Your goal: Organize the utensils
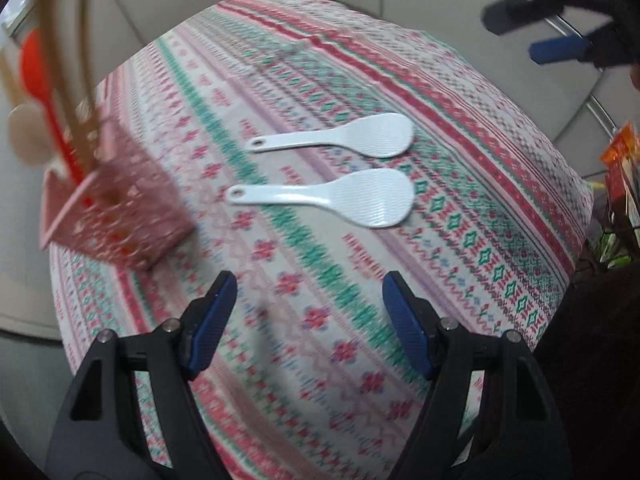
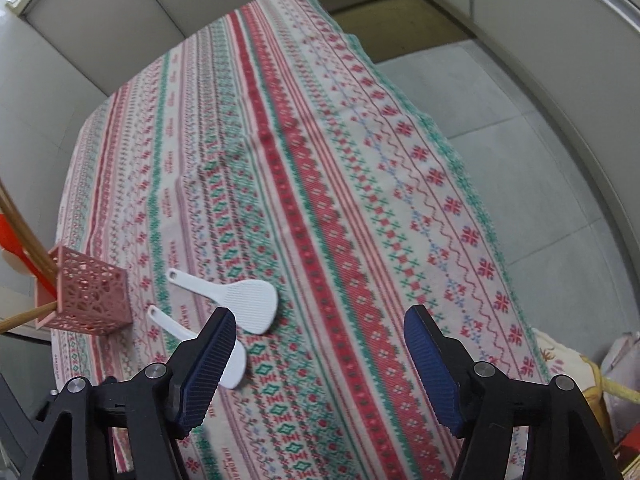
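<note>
Two white rice paddles lie side by side on the patterned tablecloth: the far paddle (image 1: 340,138) (image 2: 236,298) and the near paddle (image 1: 332,196) (image 2: 200,344), the latter partly hidden behind my right finger in the right wrist view. A pink lattice holder (image 1: 116,216) (image 2: 86,300) stands at the table's left edge with wooden utensils (image 1: 68,80) and a red spoon (image 1: 44,92) in it. My left gripper (image 1: 310,292) is open and empty above the cloth, short of the paddles. My right gripper (image 2: 320,328) (image 1: 532,36) is open and empty, to the right of the paddles.
The tablecloth (image 1: 360,280) (image 2: 320,160) covers a small table with drop-offs on all sides. Grey floor tiles (image 2: 520,140) and wall panels surround it. Colourful packages (image 1: 620,184) sit off the right edge; bags (image 2: 592,380) lie on the floor at lower right.
</note>
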Tool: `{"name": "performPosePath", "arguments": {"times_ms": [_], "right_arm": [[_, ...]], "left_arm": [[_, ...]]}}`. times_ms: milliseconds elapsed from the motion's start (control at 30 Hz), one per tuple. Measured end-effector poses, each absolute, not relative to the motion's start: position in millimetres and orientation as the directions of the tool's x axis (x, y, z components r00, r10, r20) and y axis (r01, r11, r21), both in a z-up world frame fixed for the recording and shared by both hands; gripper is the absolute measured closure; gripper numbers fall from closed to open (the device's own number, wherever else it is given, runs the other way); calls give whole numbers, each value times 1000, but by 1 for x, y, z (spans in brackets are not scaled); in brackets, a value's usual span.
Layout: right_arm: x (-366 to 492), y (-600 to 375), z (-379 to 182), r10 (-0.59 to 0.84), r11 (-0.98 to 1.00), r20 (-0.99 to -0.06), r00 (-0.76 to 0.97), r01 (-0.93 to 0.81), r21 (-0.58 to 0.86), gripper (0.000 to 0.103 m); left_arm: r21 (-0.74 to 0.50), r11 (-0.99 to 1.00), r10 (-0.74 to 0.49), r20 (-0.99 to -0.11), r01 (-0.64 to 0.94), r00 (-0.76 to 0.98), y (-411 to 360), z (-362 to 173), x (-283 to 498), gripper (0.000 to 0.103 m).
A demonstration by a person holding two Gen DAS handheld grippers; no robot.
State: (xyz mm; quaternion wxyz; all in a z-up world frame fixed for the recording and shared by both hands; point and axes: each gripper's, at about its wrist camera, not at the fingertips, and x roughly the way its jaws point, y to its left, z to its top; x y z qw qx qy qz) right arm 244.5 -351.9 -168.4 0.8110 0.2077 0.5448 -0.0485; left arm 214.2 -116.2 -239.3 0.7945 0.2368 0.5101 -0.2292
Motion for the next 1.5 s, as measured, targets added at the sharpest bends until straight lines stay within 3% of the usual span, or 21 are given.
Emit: {"name": "performPosePath", "arguments": {"times_ms": [300, 500, 600, 667, 767, 1000, 1500], "right_arm": [[244, -361, -190, 183, 899, -925, 333, 324, 295, 28], [243, -367, -195, 192, 892, -927, 324, 337, 302, 28], [243, -370, -195, 190, 888, -927, 323, 346, 303, 28], [243, -371, -196, 189, 887, -928, 322, 350, 302, 28], [244, -371, -199, 196, 884, -929, 315, 353, 307, 28], [246, -372, -211, 269, 848, -917, 294, 379, 370, 28], [259, -345, -247, 399, 779, -883, 247, 417, 468, 28]], "left_arm": [[98, 744, -197, -913, 661, 357, -152, -256, 221, 32], [119, 772, -183, -899, 625, 398, -169, -264, 225, 44], [117, 792, -183, -890, 599, 417, -172, -262, 227, 56], [119, 794, -182, -889, 596, 420, -174, -261, 227, 74], [149, 789, -167, -881, 596, 442, -175, -260, 227, 82], [141, 787, -206, -858, 601, 470, -164, -240, 223, 90], [-91, 826, -402, -787, 557, 469, -97, -166, 213, 100]]}}
